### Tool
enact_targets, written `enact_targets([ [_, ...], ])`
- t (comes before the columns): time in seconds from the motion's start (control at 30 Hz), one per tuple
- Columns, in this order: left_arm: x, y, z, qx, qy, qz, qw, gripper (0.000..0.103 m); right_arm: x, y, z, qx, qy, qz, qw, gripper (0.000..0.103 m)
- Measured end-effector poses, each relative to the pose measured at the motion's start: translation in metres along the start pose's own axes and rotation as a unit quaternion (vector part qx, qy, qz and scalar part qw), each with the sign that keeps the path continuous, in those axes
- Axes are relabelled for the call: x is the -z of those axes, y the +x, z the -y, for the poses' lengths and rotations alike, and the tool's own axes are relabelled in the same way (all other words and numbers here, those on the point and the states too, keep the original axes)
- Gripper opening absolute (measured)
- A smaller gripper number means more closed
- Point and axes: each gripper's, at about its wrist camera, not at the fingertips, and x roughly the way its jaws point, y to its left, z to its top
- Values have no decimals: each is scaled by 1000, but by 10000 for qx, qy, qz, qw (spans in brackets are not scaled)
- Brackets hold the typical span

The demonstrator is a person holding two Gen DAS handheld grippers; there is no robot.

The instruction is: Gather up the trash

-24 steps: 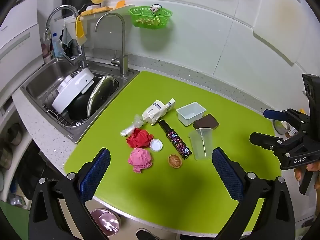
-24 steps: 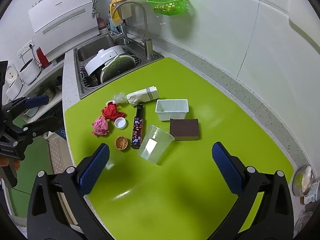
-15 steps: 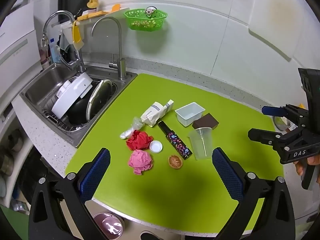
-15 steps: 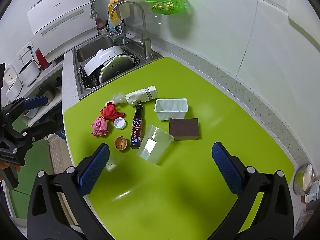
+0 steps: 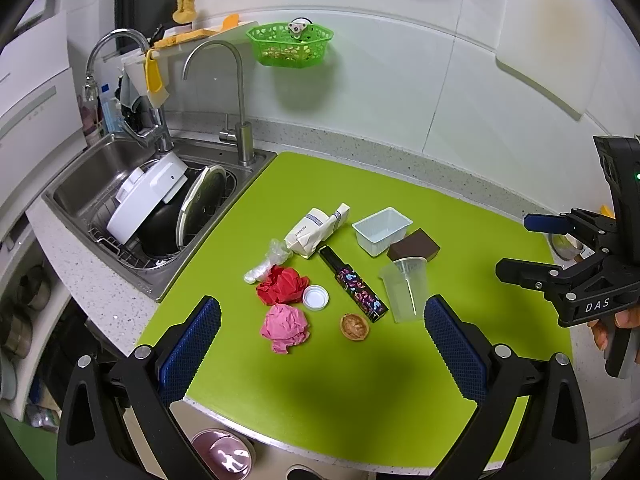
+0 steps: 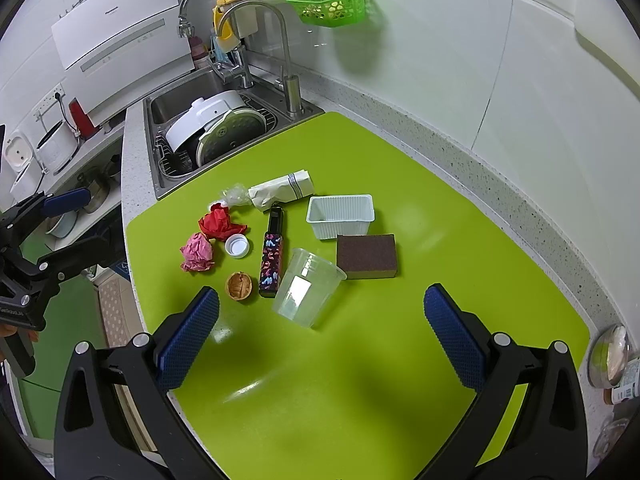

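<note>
Spread wide and holding nothing, the blue-padded fingers (image 5: pixel 191 347) of the left gripper (image 5: pixel 320 344) hang over the near edge of the green mat (image 5: pixel 460 208); the right gripper (image 6: pixel 320 338) is equally wide and empty above its own near edge. Ahead of the left fingers lie a pink paper ball (image 5: pixel 285 327) and a walnut shell (image 5: pixel 354 326), then a red paper ball (image 5: pixel 282 285), white cap (image 5: pixel 315 297) and patterned dark bottle (image 5: pixel 354 285). A clear cup (image 6: pixel 307 287) lies tipped between the right fingers, ahead of them. Farther on sit a brown sponge (image 6: pixel 367 256), white tray (image 6: pixel 340 215), folded paper bag (image 5: pixel 316 233) with small print, possibly "simple life", and crumpled clear plastic (image 5: pixel 269 260). Beyond the far-left corner is a steel sink (image 5: pixel 80 184) with a green basket (image 5: pixel 290 44) on the wall. "DAS" marks the right gripper's body.
</note>
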Motion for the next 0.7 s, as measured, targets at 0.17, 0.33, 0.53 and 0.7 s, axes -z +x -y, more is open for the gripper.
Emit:
enact_targets([
  [0.17,1,0,-2,7,-14,-12,10000,98,-1,0,-1,3,6,-7,10000,100],
  [0.33,2,0,-2,24,-3,-37,10000,98,2,4,2,8,-1,-8,10000,100],
  [0.53,4,1,-1,8,2,-82,10000,98,4,4,1,21,-13,-33,10000,100],
  [0.7,3,3,-1,-4,-15,-118,9999,98,4,4,1,26,-23,-33,10000,100],
])
